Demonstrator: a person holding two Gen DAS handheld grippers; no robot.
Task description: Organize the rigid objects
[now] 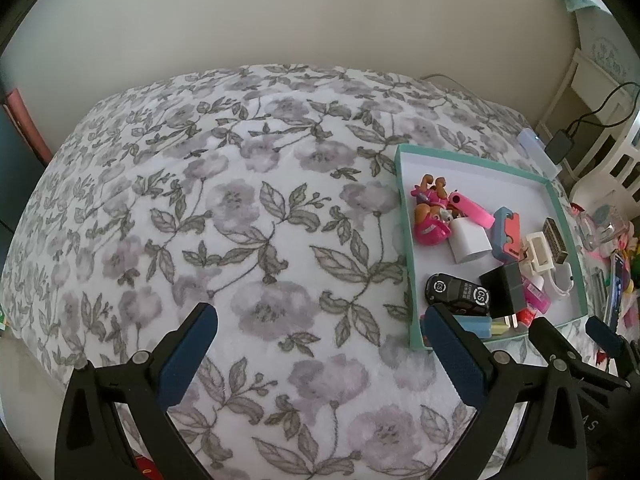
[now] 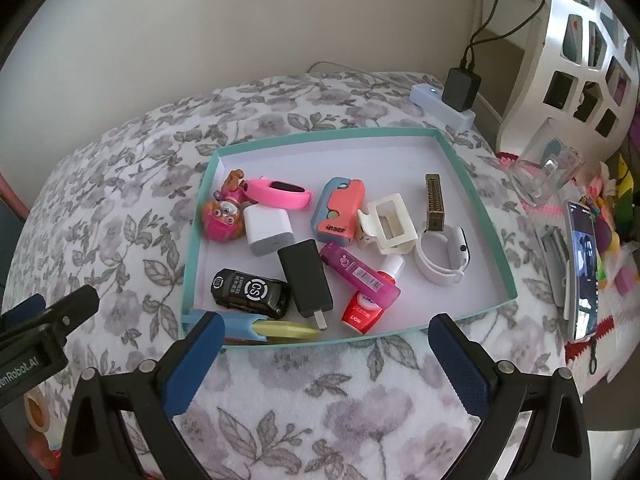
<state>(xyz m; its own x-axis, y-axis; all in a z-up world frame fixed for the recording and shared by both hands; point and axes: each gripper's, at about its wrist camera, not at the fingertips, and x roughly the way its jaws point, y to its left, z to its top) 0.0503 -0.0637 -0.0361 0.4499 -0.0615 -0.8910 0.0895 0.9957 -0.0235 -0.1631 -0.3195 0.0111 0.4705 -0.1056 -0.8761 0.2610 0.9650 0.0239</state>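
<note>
Both my tongs are hanging wide open over the flowery grey-and-white blanket [image 1: 248, 184], nothing in either one. My left gripper [image 1: 320, 332] sits over bare blanket, with the shallow teal-rimmed cardboard tray [image 2: 502, 248] off at its 2 o'clock, and its right finger tip overlaps the tray's near corner in that view. My right gripper [image 2: 324, 340] is parked right at the tray's near edge.

All the rigid bits are piled inside the tray. From the right wrist camera — at 10 o'clock there's the pink cartoon pup figure [image 2: 222, 220] lying against the left wall, touching a pink silicone fitness band [image 2: 280, 194] and a white cube charger [image 2: 268, 228]. Near corner at 8 o'clock: a black toy car with CS logos [image 2: 250, 292], and just beside it a black plug adapter [image 2: 306, 280]. In the middle, a magenta tube [image 2: 360, 276] lies across a red-and-white LION bottle [image 2: 366, 304]. Behind those, a blue-and-coral case [image 2: 338, 210] and a cream hair claw clip [image 2: 386, 224] — touching each other. At 2 o'clock a small brass-coloured harmonica [image 2: 435, 202], and a white smartwatch [image 2: 442, 256] below it
</note>
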